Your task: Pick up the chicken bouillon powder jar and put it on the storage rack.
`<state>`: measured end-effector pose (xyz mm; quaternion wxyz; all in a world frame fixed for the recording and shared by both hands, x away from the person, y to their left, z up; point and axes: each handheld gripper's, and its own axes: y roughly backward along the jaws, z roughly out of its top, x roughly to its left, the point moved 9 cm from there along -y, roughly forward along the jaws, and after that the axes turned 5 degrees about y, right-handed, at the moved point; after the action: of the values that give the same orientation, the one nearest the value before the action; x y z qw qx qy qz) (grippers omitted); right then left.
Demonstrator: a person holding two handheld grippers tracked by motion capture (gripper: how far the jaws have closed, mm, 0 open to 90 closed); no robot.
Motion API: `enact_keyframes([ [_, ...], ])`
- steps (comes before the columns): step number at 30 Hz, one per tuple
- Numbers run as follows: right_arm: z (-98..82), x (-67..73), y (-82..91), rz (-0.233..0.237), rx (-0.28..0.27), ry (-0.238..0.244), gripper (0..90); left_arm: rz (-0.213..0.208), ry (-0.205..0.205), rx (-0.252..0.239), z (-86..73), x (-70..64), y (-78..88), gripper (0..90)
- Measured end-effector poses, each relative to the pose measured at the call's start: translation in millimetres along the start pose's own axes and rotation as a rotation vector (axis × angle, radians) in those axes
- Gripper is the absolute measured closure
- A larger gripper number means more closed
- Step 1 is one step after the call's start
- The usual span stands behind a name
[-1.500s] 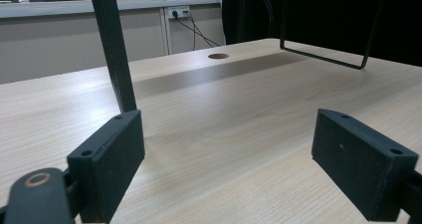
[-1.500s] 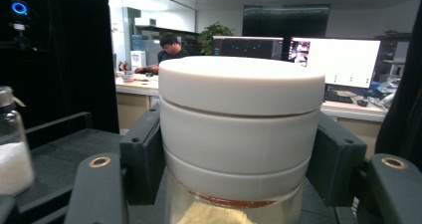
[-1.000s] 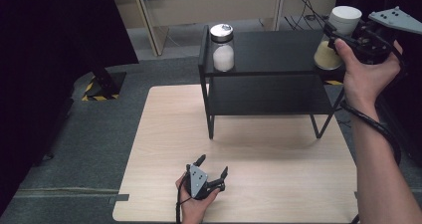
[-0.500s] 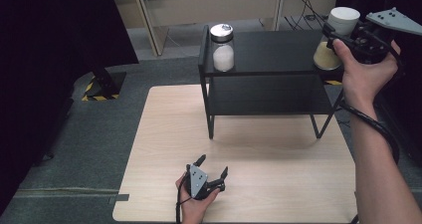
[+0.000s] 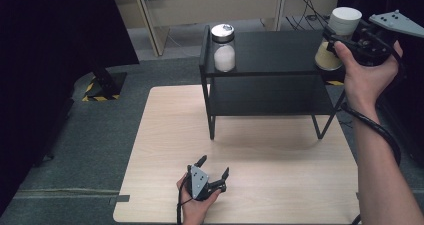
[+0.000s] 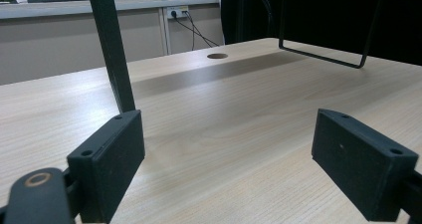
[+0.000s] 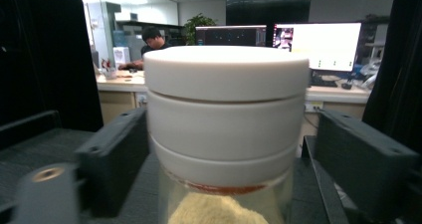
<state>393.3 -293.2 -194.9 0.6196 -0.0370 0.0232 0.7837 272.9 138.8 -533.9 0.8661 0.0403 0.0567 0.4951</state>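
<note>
Your right gripper (image 7: 226,149) has just been opening, and its two black jaws now stand apart on either side of the white-lidded jar (image 7: 226,129). The jar sits squarely between them: the left jaw lies right against the side of the cap, though I cannot tell whether it still touches, and a narrow gap shows between the cap and the right jaw, so the pads no longer press on it. Through the glass below the cap you can see yellowish powder. From the high view, your right gripper (image 5: 345,40) reaches in from the right at the level of the jar's lid, and the white-lidded jar (image 5: 339,37) stands upright at the right end of the top shelf of the black rack (image 5: 280,72). At the left end of the same shelf, well apart from your jar, stands a second jar with a silver lid (image 5: 223,47), holding white powder. The rack stands on the far half of the wooden table (image 5: 165,135). Your left gripper (image 5: 214,169) rests low near the table's front edge, well away from the rack, with its jaws spread wide and nothing between them; along them you see the bare tabletop (image 6: 224,114) and one black leg of the rack (image 6: 112,50).
</note>
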Motion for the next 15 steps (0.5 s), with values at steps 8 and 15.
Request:
enact_keyframes([
  [8, -1.2, -5.0, 9.4, 0.055, -0.006, 0.006, 8.7, 0.001, 0.000, 0.001, 0.1, -0.1, -0.1, 12.8],
  [15, -3.3, -6.1, 19.8, 0.082, -0.017, 0.016, 8.4, 0.002, -0.001, 0.000, 0.0, -0.3, 0.0, 12.8],
])
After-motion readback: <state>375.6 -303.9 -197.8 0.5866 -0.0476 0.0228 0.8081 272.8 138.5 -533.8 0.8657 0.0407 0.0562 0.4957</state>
